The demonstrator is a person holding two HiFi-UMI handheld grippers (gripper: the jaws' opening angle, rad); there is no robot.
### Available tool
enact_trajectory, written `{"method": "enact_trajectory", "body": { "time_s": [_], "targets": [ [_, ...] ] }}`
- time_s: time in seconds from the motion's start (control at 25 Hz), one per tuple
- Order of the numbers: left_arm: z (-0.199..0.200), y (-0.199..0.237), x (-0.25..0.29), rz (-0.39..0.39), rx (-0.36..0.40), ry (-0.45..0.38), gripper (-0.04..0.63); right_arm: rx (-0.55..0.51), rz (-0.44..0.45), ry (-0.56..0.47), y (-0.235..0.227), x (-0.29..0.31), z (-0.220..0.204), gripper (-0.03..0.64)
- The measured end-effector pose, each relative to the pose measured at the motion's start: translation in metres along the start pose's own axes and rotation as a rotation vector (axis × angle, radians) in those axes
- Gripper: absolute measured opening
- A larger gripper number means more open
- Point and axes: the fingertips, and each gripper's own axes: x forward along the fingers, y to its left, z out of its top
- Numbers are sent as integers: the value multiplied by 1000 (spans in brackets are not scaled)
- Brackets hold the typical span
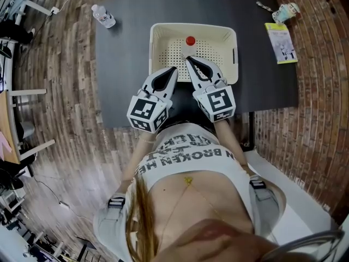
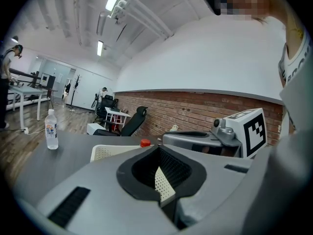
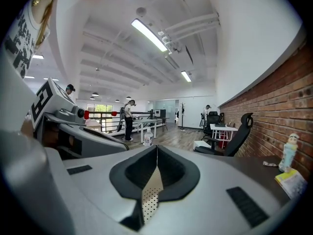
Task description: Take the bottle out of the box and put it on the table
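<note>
Approach step, nothing grasped. Closed tight and empty, left claw [image 1: 174,70] and right claw [image 1: 188,59], at near rim of white box [image 1: 157,37]. Inside, at 12 o'clock of right claw, red-capped bottle [image 1: 190,41]. Next: open one claw, close around bottle

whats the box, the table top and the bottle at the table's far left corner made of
Box: likely moulded plastic, cream and matt; its floor is punched with regular small holes. Table top: dark grey, smooth, matt, perhaps laminate; the core does not show. Bottle: clear thin plastic, see-through, with a pale cap.
</note>
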Motion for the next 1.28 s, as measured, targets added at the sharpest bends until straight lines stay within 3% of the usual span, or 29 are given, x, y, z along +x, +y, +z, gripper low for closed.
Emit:
{"method": "enact_trajectory", "body": {
  "time_s": [0.48,0.84,1.28],
  "targets": [
    [-11,6,-3,14,-30,20,5,34,-48,6,-31,21,-19,12],
    [-16,18,-5,43,-51,24,5,27,-96,67,-59,48,-43,170],
    [-20,25,-5,43,-65,36,5,49,-81,113,-63,77,-64,171]
  ]
}}
